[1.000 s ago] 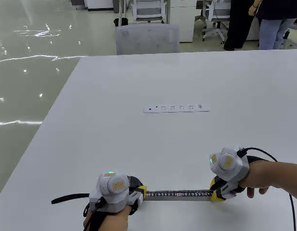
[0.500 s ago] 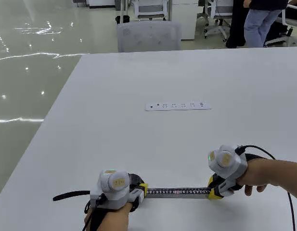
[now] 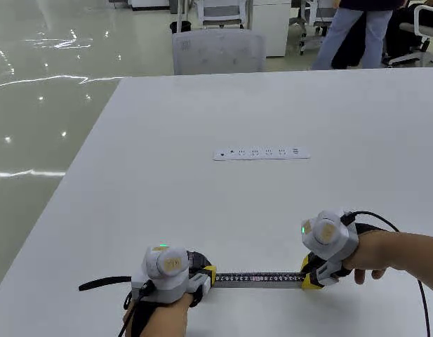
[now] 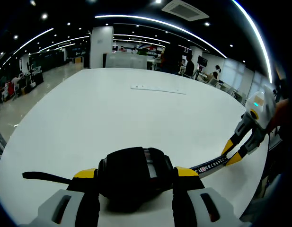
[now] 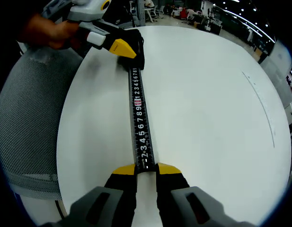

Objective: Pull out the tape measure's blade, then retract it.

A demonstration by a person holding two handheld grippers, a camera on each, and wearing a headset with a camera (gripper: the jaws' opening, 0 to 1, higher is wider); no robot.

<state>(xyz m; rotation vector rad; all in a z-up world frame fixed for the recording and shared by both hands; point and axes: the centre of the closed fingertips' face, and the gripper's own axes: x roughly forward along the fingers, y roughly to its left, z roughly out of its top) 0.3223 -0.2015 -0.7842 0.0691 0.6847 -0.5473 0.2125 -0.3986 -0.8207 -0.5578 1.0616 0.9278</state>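
Head view, near edge of the white counter (image 3: 202,203) first. Finds the left tool (image 3: 201,279) at near left, jaws closed onto the black tape measure (image 3: 196,265), case squeezed between the yellow tips. Confirms this in left gripper view: case square between both jaws, resting on the counter. Notes a black strap (image 3: 102,284) trailing left from the case, flat on the surface. Follows the blade (image 3: 258,281) rightward from the case, drawn out and lying flat along the near edge, numbers facing up. Meets the right tool (image 3: 311,279) at the blade's right end, jaws pinched on the tip. Sees in right gripper view the yellow tips tight on either side of the blade end, printed scale running away toward the case and the left tool. Catches the left hand (image 3: 163,317) behind its tool, the right hand (image 3: 370,254) behind the other, and a black cable (image 3: 384,225) looping off the right tool. Reaches, farther out mid-counter, a white power strip (image 3: 262,153) lying flat, well apart from both tools. Ends beyond the far edge with a grey chair (image 3: 217,50) against the counter, glossy floor (image 3: 41,105) to the left, and a person (image 3: 349,28) standing at far right.
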